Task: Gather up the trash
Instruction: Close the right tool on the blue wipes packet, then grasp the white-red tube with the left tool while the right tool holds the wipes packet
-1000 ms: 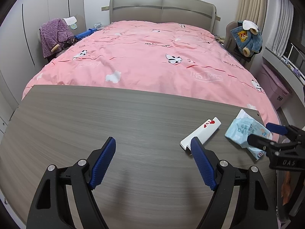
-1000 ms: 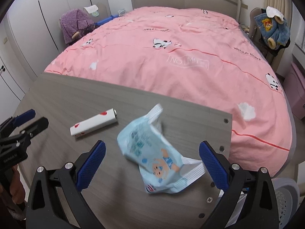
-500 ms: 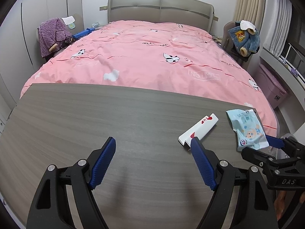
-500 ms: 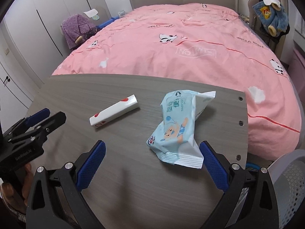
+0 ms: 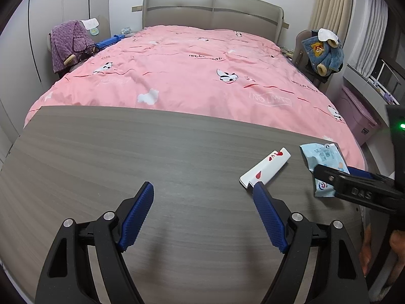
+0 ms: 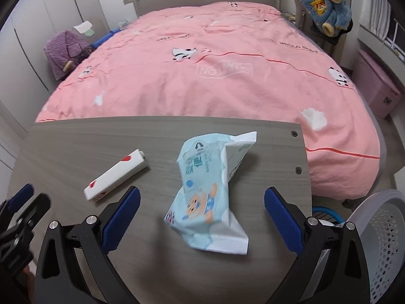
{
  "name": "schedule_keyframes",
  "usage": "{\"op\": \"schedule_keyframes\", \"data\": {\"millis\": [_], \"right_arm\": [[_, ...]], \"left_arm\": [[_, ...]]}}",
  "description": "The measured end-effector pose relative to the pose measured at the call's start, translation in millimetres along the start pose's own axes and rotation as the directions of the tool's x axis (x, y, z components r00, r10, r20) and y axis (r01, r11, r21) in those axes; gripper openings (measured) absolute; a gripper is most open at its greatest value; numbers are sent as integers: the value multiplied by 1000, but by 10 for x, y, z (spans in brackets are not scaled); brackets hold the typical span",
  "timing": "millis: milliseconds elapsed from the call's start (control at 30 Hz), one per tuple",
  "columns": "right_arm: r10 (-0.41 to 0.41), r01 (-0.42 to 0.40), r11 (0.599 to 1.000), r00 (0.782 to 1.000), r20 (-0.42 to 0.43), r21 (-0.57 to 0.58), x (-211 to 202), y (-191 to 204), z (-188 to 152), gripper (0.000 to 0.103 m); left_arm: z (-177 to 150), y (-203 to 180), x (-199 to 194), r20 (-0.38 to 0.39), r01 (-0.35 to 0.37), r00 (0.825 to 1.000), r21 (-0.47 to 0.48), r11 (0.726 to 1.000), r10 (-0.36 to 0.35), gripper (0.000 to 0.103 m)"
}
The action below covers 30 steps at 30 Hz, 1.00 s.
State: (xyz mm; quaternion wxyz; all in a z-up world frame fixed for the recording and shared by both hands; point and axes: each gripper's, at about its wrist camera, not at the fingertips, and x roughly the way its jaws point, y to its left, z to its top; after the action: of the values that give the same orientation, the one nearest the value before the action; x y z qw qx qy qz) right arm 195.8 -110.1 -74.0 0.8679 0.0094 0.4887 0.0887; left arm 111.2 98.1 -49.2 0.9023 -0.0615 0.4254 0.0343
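Observation:
A crumpled light-blue wipes packet [image 6: 210, 187] lies on the grey wooden table [image 6: 76, 141] near its right end. My right gripper [image 6: 202, 201] is open, its blue pads on either side of the packet's near end. A white carton with red hearts [image 6: 116, 174] lies to the packet's left. In the left wrist view the carton [image 5: 264, 168] lies just beyond my right fingertip [image 5: 259, 187], and the packet [image 5: 322, 157] is partly hidden by the other gripper. My left gripper [image 5: 203, 190] is open and empty over the table.
A white perforated bin [image 6: 379, 240] stands at the table's right end, below its edge. A bed with a pink duvet [image 5: 189, 76] lies beyond the table's far edge. A pink storage box [image 6: 377, 88] and a chair with a blue jacket [image 5: 322, 53] stand at the right.
My right gripper has swung round and come closer to the wipes packet, which now sits between its open jaws. My left gripper has barely moved.

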Motion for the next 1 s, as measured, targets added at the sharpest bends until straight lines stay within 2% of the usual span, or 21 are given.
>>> {"op": "schedule_keyframes", "data": {"millis": [67,367,600,767,1000], "right_arm": [[-21,21,1000,1000,2,-5,31,21,0,95],[-79,77,995,997,-19,-62,154,122,-42,75],[-82,82,993,997,2,-80,154,137,-61,54],[-77,78,993,997,14,-90,112,138,-81,51],[-42,44,998,998,38,-48,-120,80,-173,51]], "left_arm": [[-17,4,-6,1,1,1000,5,1000,-1,77],[-58,55,-9,-11,21,1000,11,1000,-21,77],[-76,47,-35,-10,30,1000,24,999,-29,77],[-81,4,-43,-15,41,999,40,998,-41,77],[-99,-69,6,-40,68,997,61,996,-65,77]]}}
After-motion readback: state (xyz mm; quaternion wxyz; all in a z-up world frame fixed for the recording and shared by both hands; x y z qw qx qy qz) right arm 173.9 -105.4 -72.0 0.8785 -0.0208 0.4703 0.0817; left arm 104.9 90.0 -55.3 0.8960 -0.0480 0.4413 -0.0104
